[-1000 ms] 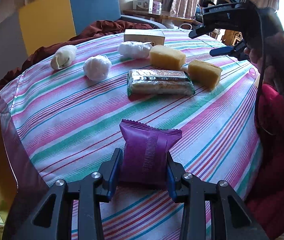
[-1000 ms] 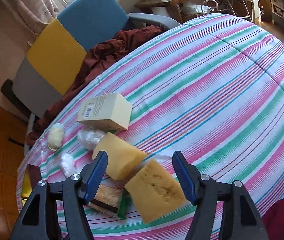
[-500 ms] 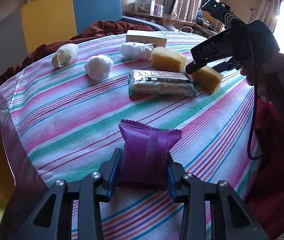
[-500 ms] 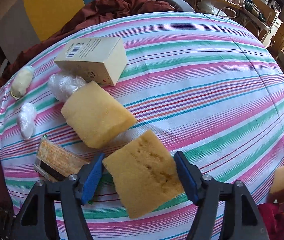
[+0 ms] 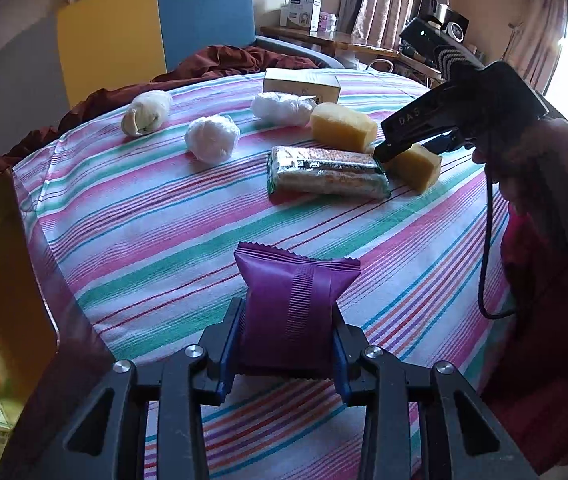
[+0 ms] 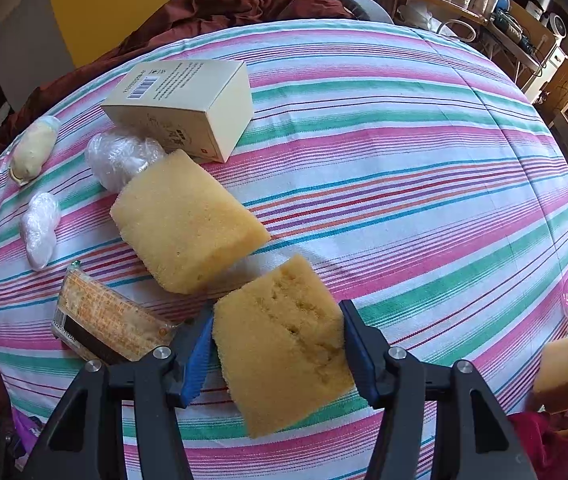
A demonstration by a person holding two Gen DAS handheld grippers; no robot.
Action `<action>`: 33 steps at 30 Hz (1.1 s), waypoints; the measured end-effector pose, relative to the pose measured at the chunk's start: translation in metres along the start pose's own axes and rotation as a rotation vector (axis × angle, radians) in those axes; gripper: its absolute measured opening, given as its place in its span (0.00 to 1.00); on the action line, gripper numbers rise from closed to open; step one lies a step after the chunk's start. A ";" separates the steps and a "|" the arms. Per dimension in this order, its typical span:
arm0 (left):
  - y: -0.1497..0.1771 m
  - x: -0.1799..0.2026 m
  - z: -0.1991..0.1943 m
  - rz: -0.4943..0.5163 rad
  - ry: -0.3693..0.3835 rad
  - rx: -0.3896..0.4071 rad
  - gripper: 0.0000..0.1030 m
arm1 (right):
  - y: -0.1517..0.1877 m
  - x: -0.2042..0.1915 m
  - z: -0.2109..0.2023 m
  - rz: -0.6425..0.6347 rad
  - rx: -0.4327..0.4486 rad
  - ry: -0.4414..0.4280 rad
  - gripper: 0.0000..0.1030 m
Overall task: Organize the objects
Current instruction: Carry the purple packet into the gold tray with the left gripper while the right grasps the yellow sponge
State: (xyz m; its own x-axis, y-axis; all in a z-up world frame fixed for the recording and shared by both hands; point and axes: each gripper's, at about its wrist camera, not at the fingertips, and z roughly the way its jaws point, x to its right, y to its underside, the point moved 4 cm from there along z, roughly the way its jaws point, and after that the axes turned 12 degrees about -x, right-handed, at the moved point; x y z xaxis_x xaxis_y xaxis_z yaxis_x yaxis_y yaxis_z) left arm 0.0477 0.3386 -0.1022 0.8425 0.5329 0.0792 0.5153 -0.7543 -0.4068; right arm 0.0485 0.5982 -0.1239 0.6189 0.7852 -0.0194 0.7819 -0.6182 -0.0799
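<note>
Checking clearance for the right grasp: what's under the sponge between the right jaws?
The striped tablecloth shows around the sponge on every side. The patch directly beneath it is covered. The right gripper, which has just been closing, has its pads against the sponge.

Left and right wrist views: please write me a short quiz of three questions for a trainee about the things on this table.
1. True or false: the left gripper holds a purple packet.
2. Which thing is between the fingers of the right gripper? A) the cardboard box B) a yellow sponge block C) a white plastic ball
3. Fill in: the cracker pack lies flat on a tablecloth with a ___ pattern.

Key: 1 true. 2 B; the fingers have just been closing and now touch it on both sides. 3 striped.
</note>
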 end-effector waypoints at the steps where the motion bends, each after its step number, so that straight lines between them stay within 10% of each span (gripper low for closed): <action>1: 0.000 0.000 -0.008 0.001 0.003 0.016 0.37 | 0.000 -0.001 0.001 -0.004 -0.004 0.008 0.58; 15: 0.011 -0.141 -0.110 -0.338 -0.088 0.174 0.38 | 0.001 -0.006 0.001 -0.033 0.004 0.068 0.58; 26: 0.051 -0.330 -0.104 -0.707 -0.280 0.027 0.38 | 0.005 -0.010 0.000 -0.048 0.010 0.096 0.58; 33: 0.060 -0.380 -0.068 -0.777 -0.312 -0.069 0.38 | 0.011 -0.021 0.006 -0.056 0.013 0.107 0.58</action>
State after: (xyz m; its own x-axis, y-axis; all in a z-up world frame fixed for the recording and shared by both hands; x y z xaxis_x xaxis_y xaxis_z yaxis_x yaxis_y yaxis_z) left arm -0.2306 0.0645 -0.0946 0.1668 0.9845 0.0543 0.9480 -0.1450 -0.2832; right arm 0.0436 0.5750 -0.1307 0.5795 0.8098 0.0917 0.8147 -0.5727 -0.0909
